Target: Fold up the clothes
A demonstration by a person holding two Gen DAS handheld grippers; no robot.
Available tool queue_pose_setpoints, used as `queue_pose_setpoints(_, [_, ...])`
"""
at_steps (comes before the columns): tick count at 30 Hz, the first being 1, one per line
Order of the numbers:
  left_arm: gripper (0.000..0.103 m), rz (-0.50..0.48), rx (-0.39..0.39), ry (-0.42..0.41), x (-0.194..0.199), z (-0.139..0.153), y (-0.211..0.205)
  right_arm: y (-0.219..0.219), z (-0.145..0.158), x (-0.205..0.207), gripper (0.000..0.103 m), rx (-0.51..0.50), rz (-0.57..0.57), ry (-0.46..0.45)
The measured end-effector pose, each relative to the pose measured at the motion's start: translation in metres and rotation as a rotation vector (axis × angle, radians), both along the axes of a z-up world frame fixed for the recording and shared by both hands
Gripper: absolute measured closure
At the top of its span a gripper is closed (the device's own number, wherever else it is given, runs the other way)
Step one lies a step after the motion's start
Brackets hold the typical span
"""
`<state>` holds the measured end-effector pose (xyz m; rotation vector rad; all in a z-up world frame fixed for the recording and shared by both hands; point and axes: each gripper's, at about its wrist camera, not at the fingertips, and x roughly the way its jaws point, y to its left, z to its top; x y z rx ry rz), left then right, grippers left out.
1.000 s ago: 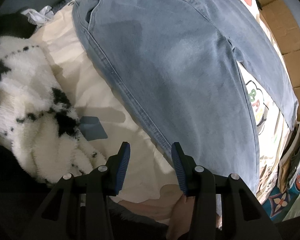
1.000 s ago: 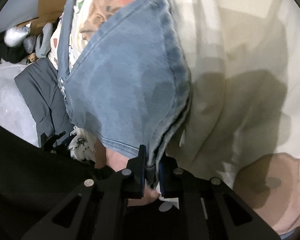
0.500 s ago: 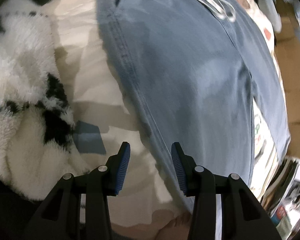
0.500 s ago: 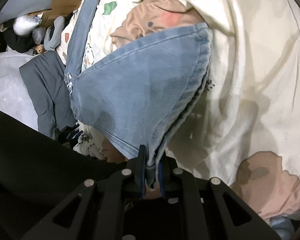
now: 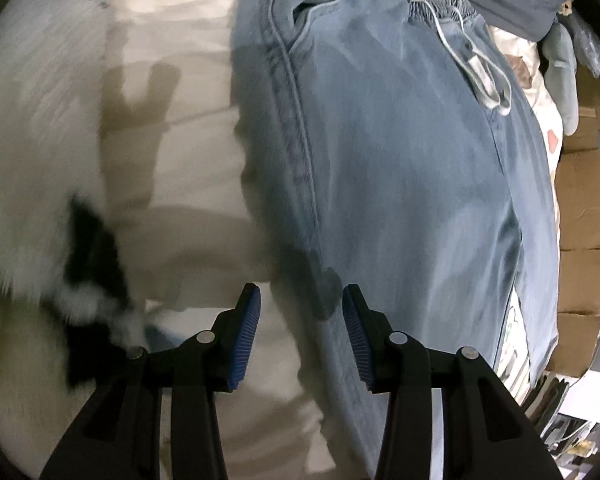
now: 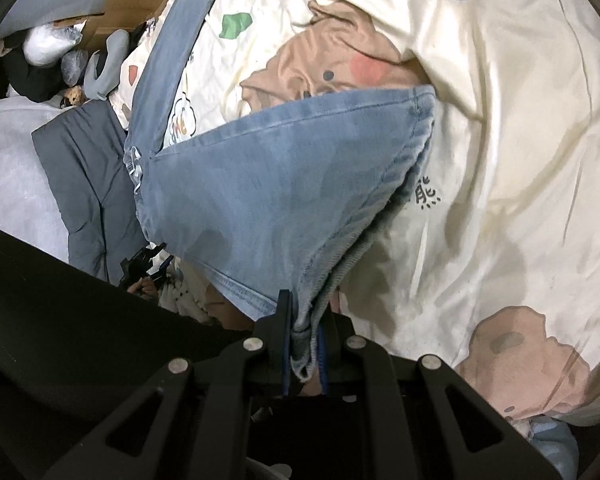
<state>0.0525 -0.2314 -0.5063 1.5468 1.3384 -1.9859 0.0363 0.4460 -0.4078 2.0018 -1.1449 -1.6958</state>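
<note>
Light blue jeans [image 5: 400,168] with an elastic waist and a white drawstring [image 5: 484,72] lie on a cream printed sheet [image 5: 188,128]. My left gripper [image 5: 302,332] hovers open just above the jeans' side seam, nothing between its blue pads. In the right wrist view the jeans' leg ends [image 6: 284,184] hang lifted off the sheet [image 6: 500,184], and my right gripper [image 6: 304,340] is shut on their hem corner. The left gripper [image 6: 144,266] shows small at the far left there.
A fluffy white and black garment [image 5: 32,184] lies left of the jeans. A dark grey padded garment [image 6: 84,184] sits past the waistband. Cardboard boxes [image 5: 584,216] line the right edge, and soft toys [image 6: 100,68] are piled at the far corner.
My left gripper has sunk toward the jeans and rolled, so the waistband has swung into view. My right gripper has risen, lifting the leg ends off the sheet.
</note>
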Motion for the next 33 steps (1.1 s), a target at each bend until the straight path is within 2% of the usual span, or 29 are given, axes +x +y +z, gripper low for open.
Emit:
queue_pose_setpoints(4, [0.062,0.025,0.0,0.019,-0.009,-0.004,-0.014,0.0,0.008,-0.004,0.093,0.02,0.006,0.003])
queue_pose_setpoints(5, [0.071,0.032,0.0,0.022,-0.011,-0.005,-0.018,0.0,0.009,-0.005,0.093,0.024,0.006,0.004])
queue_pose_setpoints(7, [0.078,0.043,0.017,0.026,-0.014,-0.008,-0.024,0.0,0.012,-0.006,0.093,0.032,0.002,0.004])
queue_pose_setpoints(15, [0.079,0.113,0.052,0.052,-0.019,-0.01,-0.043,-0.001,0.015,-0.008,0.094,0.058,-0.014,0.005])
queue_pose_setpoints(16, [0.082,0.112,0.05,0.056,-0.019,-0.008,-0.043,-0.001,0.016,-0.008,0.094,0.061,-0.015,0.007])
queue_pose_setpoints(17, [0.092,0.108,0.047,0.059,-0.019,-0.006,-0.042,-0.001,0.017,-0.009,0.094,0.065,-0.016,0.01])
queue_pose_setpoints(20, [0.097,0.101,0.042,0.061,-0.02,0.006,-0.039,0.004,0.022,-0.011,0.094,0.07,-0.053,0.029])
queue_pose_setpoints(26, [0.098,0.09,0.047,0.104,-0.02,0.039,-0.041,0.015,0.041,-0.024,0.094,0.064,-0.11,0.09])
queue_pose_setpoints(33, [0.098,0.045,0.037,0.17,-0.06,0.091,-0.049,0.025,0.075,-0.05,0.094,0.095,-0.119,0.181])
